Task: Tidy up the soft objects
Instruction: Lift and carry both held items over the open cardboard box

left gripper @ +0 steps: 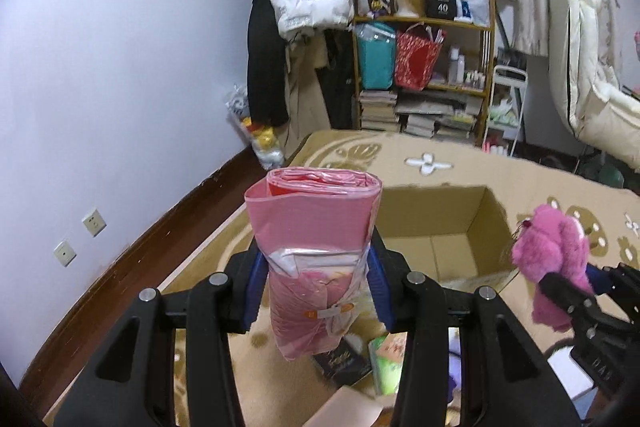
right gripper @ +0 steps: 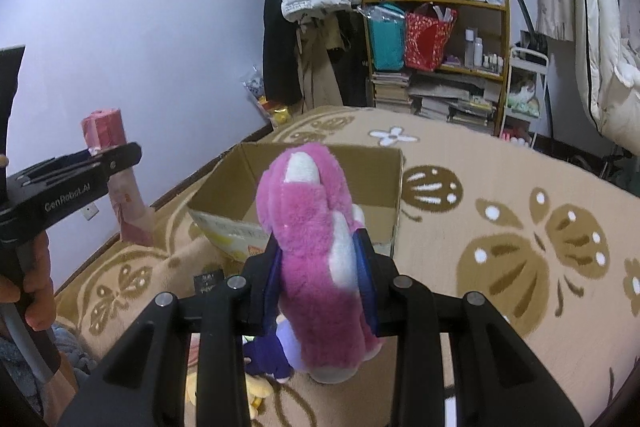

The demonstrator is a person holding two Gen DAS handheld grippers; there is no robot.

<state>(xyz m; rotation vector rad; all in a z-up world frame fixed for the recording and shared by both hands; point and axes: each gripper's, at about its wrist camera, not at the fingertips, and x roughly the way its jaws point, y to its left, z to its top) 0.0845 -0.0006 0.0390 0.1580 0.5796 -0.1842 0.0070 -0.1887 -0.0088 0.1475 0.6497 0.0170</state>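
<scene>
My left gripper (left gripper: 316,267) is shut on a pink plastic-wrapped roll (left gripper: 316,227), held upright above the bed, left of an open cardboard box (left gripper: 460,227). The roll also shows in the right wrist view (right gripper: 108,135), with the left gripper (right gripper: 96,155) around it. My right gripper (right gripper: 320,267) is shut on a pink and white plush toy (right gripper: 312,235), held in front of the box (right gripper: 384,183). The plush also shows in the left wrist view (left gripper: 552,259). The box looks empty inside.
The beige patterned bed cover (right gripper: 520,227) lies under everything. Small items lie near the front: a dark packet (left gripper: 340,363), a green pack (left gripper: 388,367), a purple plush (right gripper: 268,359) and a yellow one (right gripper: 256,391). A cluttered shelf (right gripper: 436,39) and hanging coats stand behind.
</scene>
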